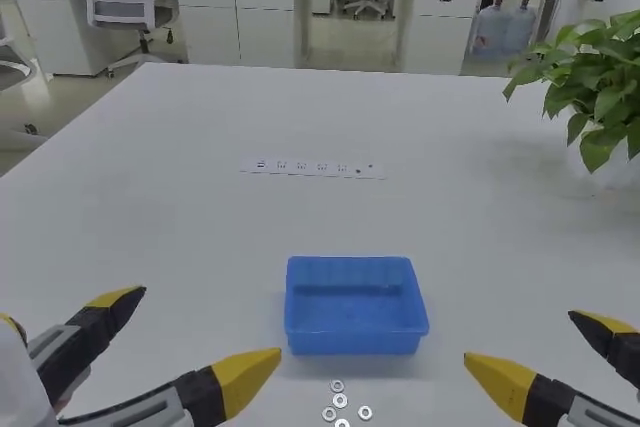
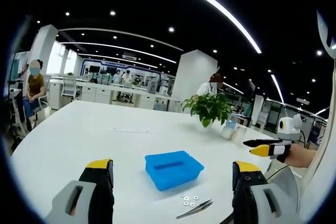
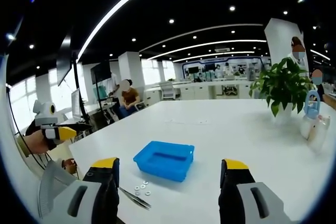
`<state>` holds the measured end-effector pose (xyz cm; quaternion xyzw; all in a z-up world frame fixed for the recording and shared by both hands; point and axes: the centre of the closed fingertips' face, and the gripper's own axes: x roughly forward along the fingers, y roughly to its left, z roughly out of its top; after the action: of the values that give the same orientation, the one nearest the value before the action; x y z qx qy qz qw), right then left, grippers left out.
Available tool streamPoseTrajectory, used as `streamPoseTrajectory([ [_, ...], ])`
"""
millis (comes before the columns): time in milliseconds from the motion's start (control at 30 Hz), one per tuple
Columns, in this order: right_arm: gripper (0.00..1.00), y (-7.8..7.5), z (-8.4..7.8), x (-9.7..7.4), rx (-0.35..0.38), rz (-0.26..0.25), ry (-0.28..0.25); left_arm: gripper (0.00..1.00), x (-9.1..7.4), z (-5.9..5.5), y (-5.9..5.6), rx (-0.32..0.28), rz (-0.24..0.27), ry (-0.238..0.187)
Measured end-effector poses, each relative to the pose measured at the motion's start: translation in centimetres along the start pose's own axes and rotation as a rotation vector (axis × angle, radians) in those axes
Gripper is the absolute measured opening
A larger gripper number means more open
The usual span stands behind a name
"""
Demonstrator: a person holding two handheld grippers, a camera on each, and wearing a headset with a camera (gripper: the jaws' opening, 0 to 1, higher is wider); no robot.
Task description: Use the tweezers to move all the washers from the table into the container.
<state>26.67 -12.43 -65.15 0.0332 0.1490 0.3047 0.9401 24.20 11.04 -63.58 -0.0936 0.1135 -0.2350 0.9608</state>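
Left gripper view, tweezers (image 2: 194, 209) beside washers (image 2: 189, 199), head view, container (image 1: 355, 305)

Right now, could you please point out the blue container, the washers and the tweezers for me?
blue container (image 1: 355, 337): head view, on its front wall.
washers (image 1: 340, 401): head view, on the middle washer of the cluster.
tweezers (image 2: 195, 209): left gripper view, midway along the arms.

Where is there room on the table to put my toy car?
Bare table lies between the blue container and the flat strip farther back, and on both sides of the container. The near edge is crowded: the washers and tweezers lie just in front of the container.
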Motion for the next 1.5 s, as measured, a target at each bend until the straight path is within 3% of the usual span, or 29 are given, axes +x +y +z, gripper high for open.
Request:
streamPoseTrajectory([
  [133, 0.74, 0.2, -0.3, -0.1, -0.001, 0.002, 0.006, 0.92, 0.2, -0.6, -0.3, 0.017, -0.013, 0.028],
  [200, 0.71, 0.5, -0.8, 0.0, -0.018, 0.012, 0.028, 0.89, 0.2, -1.5, 0.1, 0.075, 0.004, 0.083],
  [267, 0.63, 0.8, -1.0, 0.0, -0.053, 0.016, 0.037, 0.81, 0.3, -2.4, -0.4, 0.124, -0.025, 0.143],
  [333, 0.52, 0.9, -1.6, 0.1, -0.102, 0.022, 0.063, 0.7, 0.6, -2.7, -0.9, 0.149, -0.054, 0.165],
  [433, 0.36, 1.7, -2.1, 0.3, -0.105, 0.075, 0.077, 0.53, 0.8, -3.8, -1.6, 0.17, -0.111, 0.223],
  [467, 0.34, 2.0, -2.3, 0.4, -0.105, 0.089, 0.083, 0.49, 0.7, -4.8, -1.8, 0.175, -0.132, 0.276],
  [500, 0.31, 2.5, -2.8, 0.6, -0.115, 0.116, 0.104, 0.44, 0.8, -5.3, -1.9, 0.199, -0.152, 0.303],
  [533, 0.29, 2.5, -3.0, 0.8, -0.127, 0.126, 0.114, 0.4, 0.7, -6.3, -1.7, 0.241, -0.158, 0.353],
  [600, 0.24, 3.1, -3.6, 1.1, -0.144, 0.163, 0.14, 0.33, 0.8, -7.4, -1.7, 0.287, -0.188, 0.398],
  [667, 0.21, 3.5, -4.1, 1.4, -0.142, 0.192, 0.16, 0.29, 0.8, -8.7, -1.8, 0.294, -0.219, 0.452],
  [700, 0.2, 3.8, -4.3, 1.6, -0.145, 0.207, 0.173, 0.29, 0.8, -9.7, -2.0, 0.297, -0.249, 0.507],
  [767, 0.17, 4.2, -4.9, 1.9, -0.167, 0.23, 0.2, 0.27, 1.2, -10.6, -2.1, 0.341, -0.284, 0.539],
  [900, 0.14, 5.1, -5.7, 2.5, -0.18, 0.262, 0.233, 0.22, 2.0, -12.3, -2.9, 0.364, -0.376, 0.614],
  [1067, 0.12, 5.5, -6.6, 2.8, -0.198, 0.278, 0.268, 0.18, 3.2, -13.7, -3.3, 0.414, -0.441, 0.685],
  [1333, 0.08, 5.0, -8.2, 2.9, -0.227, 0.272, 0.342, 0.14, 4.8, -16.1, -3.3, 0.463, -0.479, 0.813],
  [1433, 0.08, 4.9, -8.5, 2.9, -0.232, 0.268, 0.356, 0.1, 5.0, -17.4, -2.8, 0.521, -0.497, 0.886],
  [1500, 0.07, 4.8, -8.7, 2.9, -0.24, 0.265, 0.366, 0.09, 5.2, -17.8, -2.6, 0.563, -0.508, 0.91],
])
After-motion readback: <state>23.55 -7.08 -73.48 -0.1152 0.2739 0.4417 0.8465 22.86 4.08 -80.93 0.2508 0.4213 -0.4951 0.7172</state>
